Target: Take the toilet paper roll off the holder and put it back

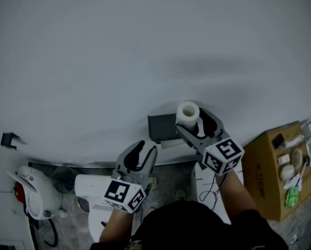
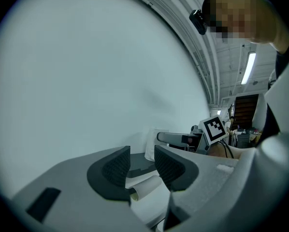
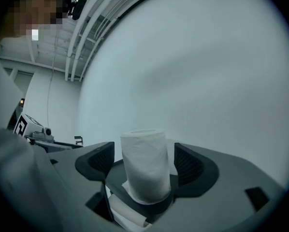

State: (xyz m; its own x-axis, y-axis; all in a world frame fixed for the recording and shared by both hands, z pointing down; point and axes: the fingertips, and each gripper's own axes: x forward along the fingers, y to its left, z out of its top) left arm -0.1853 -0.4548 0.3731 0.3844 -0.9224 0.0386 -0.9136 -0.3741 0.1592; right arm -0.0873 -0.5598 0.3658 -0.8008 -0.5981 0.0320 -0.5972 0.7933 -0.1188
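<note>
The white toilet paper roll point(image 3: 144, 170) stands upright on the dark grey wall holder point(image 1: 162, 127), untouched between the right gripper's point(image 3: 143, 162) spread jaws, while the left gripper point(image 2: 142, 161) gapes empty.

Surfaces I am logging:
- Toilet paper roll point(image 3: 144, 173), frame centre: I am seeing soft, matt white paper, faintly fuzzy.
- My right gripper point(image 3: 144, 159) and left gripper point(image 2: 143, 164): both are showing smooth, matt grey plastic, with dark ribbed pads point(image 3: 189, 164).
- Wall point(image 1: 145, 46), upper frame: it is looking smooth and matt.
- Box point(image 1: 264, 173), right edge: I am reading it as matt brown cardboard.
</note>
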